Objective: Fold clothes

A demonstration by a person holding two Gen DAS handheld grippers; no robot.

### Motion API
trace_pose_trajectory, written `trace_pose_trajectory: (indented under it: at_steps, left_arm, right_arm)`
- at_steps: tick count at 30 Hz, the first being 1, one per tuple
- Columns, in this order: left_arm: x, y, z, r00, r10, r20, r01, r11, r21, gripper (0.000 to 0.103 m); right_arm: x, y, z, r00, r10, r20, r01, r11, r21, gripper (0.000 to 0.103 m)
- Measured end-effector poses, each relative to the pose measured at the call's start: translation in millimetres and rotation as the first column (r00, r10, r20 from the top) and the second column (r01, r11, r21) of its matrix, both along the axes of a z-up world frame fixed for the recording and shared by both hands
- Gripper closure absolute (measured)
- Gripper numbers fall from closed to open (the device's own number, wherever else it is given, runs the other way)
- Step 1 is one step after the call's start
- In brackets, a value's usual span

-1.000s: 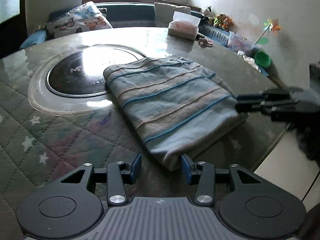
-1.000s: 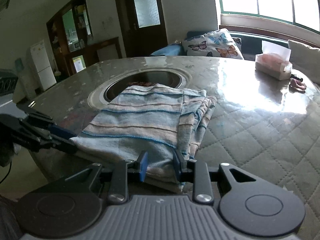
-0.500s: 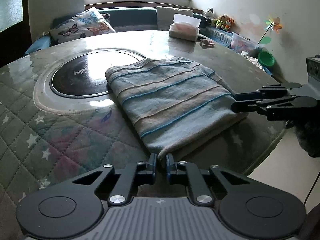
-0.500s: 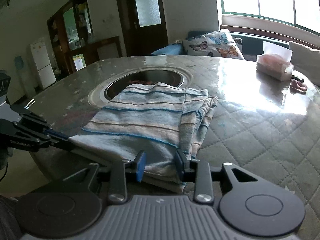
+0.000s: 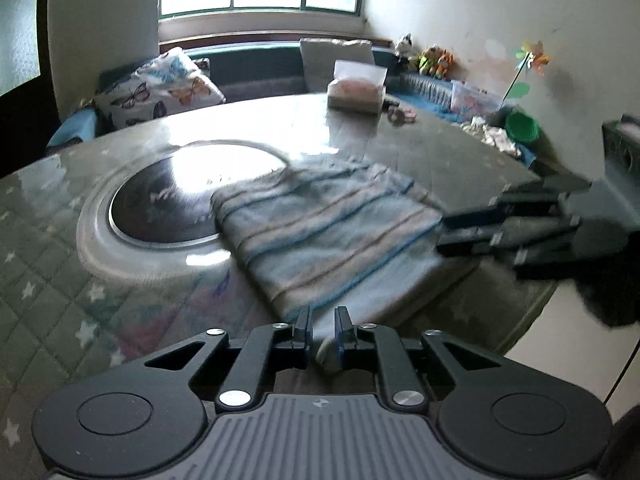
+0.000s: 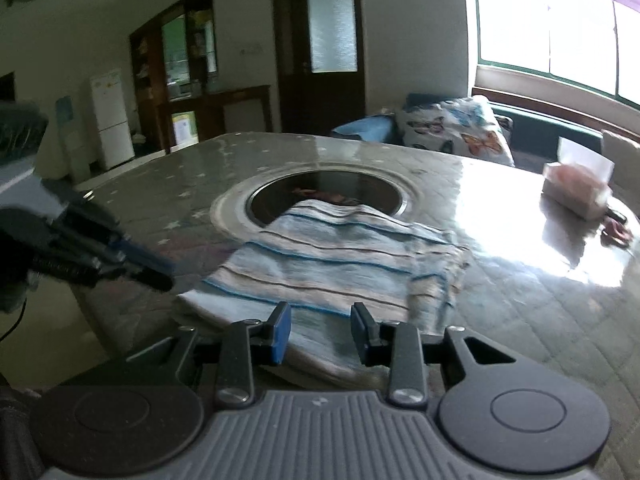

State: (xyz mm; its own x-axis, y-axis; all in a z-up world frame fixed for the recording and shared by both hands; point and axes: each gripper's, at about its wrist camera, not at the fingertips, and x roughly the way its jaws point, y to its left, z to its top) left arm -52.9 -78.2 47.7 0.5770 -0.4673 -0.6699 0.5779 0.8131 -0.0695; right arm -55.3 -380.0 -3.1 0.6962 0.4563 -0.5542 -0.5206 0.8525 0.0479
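Observation:
A folded blue and beige striped cloth (image 5: 324,232) lies on the round table, partly over its dark centre disc; it also shows in the right wrist view (image 6: 332,264). My left gripper (image 5: 323,326) is shut on the cloth's near corner. My right gripper (image 6: 320,330) is open, its fingers on either side of the cloth's near edge. The right gripper shows blurred at the right of the left wrist view (image 5: 448,236). The left gripper shows at the left of the right wrist view (image 6: 156,272).
The round table (image 5: 80,300) has a quilted star-pattern cover under glass and a dark centre disc (image 5: 168,208). A tissue box (image 5: 356,92) and small items stand at the far side. Butterfly cushions (image 5: 168,92) lie on a window bench. The table edge is close at the right.
My left gripper has closed on the cloth's corner and lifted slightly. My right gripper stays open at the cloth's edge. Both views have risen and blurred with motion.

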Motion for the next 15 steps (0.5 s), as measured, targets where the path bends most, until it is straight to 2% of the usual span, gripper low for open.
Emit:
trace_pose_trajectory:
  at_steps: [4,7,11,15]
  left_arm:
    - [12,-15,-9,1.000,-0.009,-0.008,0.009,1.000,-0.014,0.089]
    - [15,-21,-21,0.999,-0.034,-0.033,0.035,0.999,0.014,0.089]
    - [17,-16,-27,0.997,-0.036,-0.063,0.036,0.999,0.007,0.089]
    - [18,-16,-22,0.998,-0.038,-0.059,0.039,0.999,0.005,0.089]
  right_arm:
    - [-1,15,-13,1.000,0.025,-0.006,-0.025,0.997,-0.078,0.070]
    - [-7,14,-20,0.999,0.037,-0.021,-0.039,0.993,-0.113,0.070]
    - [-5,-1,-7,0.999,0.032,-0.044,-0.033,0.999,-0.037,0.070]
    - [18,-17,8,0.999,-0.036,-0.036,0.037,0.999,0.038,0.070]
